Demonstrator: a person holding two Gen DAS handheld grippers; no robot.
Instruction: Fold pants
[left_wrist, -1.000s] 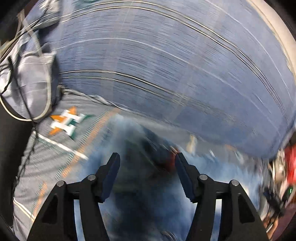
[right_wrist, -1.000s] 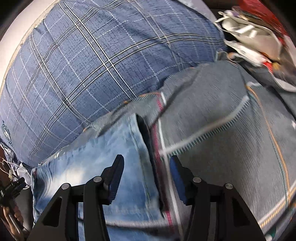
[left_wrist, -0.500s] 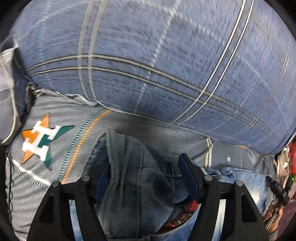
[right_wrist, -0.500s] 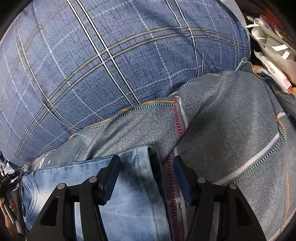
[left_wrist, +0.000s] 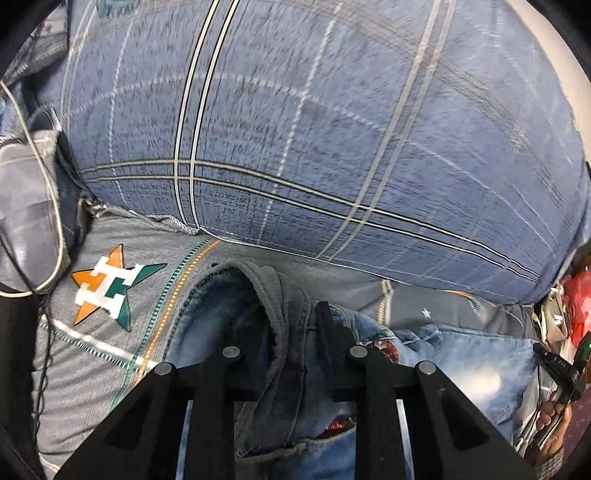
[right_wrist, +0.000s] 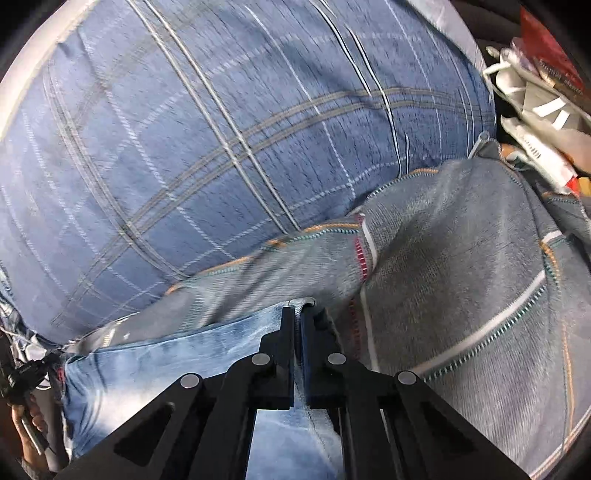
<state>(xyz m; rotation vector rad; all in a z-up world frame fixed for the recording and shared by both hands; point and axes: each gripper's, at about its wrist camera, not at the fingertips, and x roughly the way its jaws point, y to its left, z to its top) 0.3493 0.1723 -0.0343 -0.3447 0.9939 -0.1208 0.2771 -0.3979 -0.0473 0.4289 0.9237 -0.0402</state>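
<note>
Faded blue denim pants (left_wrist: 461, 354) lay on grey stitched blanket (left_wrist: 107, 373), blue plaid pillow (left_wrist: 314, 147) at 12 o'clock. Left gripper (left_wrist: 291, 332) was closing, clamped on bunched waistband; right gripper (right_wrist: 297, 325) clenched on hem edge.

plaid cover (left_wrist: 332, 129) motion-blurred, jeans (right_wrist: 177, 362) cut off at bottom edge

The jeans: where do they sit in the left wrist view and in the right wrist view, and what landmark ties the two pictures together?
Left wrist view: the jeans fill the lower centre and right, a bunched fold of them between the fingers of the left hand-held gripper, whose jaws are closing.
Right wrist view: lower left to centre, edge pinched in the right hand-held gripper.
Shared landmark: the blue plaid cushion behind.
</note>
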